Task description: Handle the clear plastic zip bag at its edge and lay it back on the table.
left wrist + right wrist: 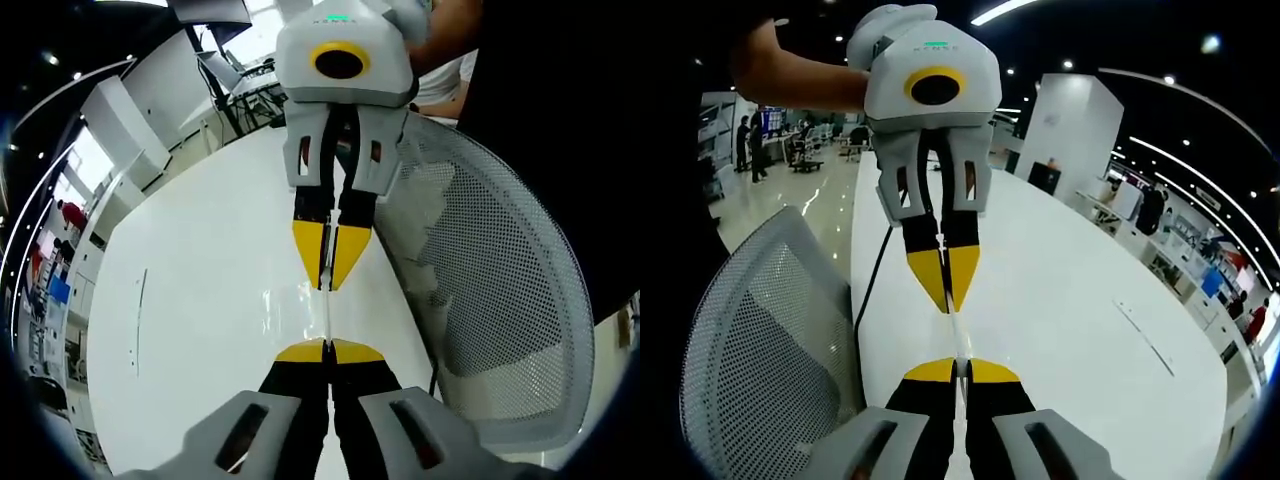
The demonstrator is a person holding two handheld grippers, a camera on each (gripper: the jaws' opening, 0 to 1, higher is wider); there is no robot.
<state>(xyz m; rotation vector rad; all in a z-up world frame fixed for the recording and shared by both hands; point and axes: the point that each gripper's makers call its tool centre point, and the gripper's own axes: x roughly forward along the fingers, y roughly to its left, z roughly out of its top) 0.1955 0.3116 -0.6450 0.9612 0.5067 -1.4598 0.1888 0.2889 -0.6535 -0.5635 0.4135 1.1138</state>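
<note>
Both grippers, left gripper [328, 349] and right gripper [956, 369], are pinching the clear zip bag [328, 312] taut, edge-on; lowering level onto the white table [220, 300] looks wisest.

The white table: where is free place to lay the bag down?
The white table is bare on the side away from the mesh chair. Near the chair edge it is crowded: the left gripper and right gripper face each other, both shut on the clear plastic zip bag stretched between them.
</note>
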